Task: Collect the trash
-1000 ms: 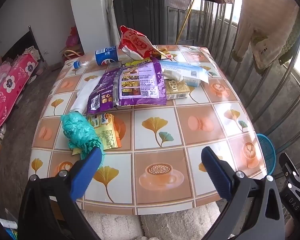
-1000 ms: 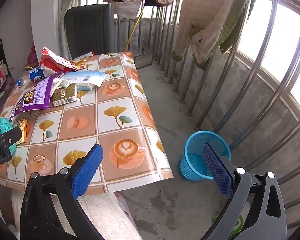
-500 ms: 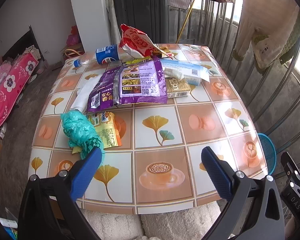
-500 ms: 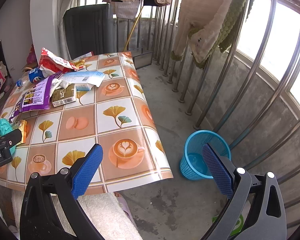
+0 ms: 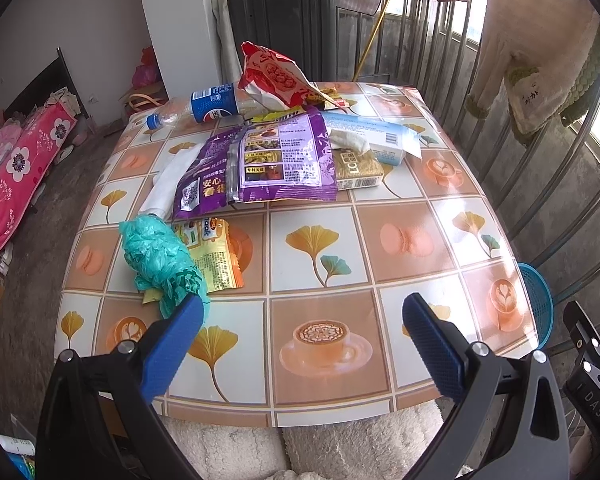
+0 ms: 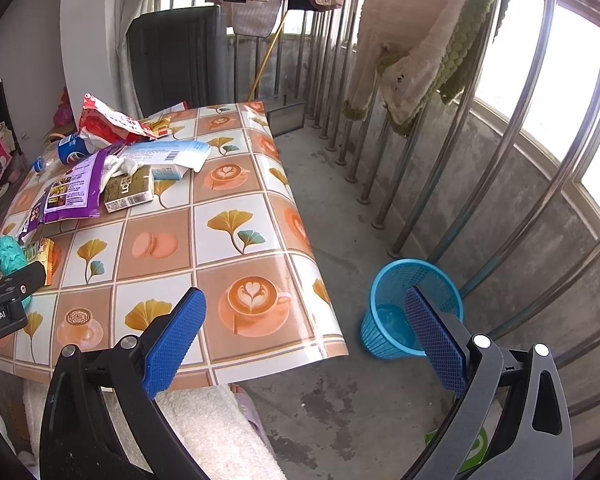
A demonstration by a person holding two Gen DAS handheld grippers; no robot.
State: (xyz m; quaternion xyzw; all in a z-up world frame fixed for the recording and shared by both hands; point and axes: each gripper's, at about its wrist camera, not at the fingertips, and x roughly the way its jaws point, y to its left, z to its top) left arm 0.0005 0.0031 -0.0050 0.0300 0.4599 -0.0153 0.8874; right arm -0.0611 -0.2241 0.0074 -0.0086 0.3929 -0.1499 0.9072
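Barely anything is shifting: the left gripper (image 5: 302, 314) is hovering spread and empty at the near bench (image 5: 320, 216) edge, trash (image 5: 260, 160) lying far-left. Right gripper (image 6: 302, 308) is staying spread above the blue basket (image 6: 396, 280); collecting is not yet starting.

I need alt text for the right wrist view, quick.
Open right gripper hovers past the table corner, above a blue basket on the concrete floor. Wrappers, a bottle and a box lie at the table's far left.
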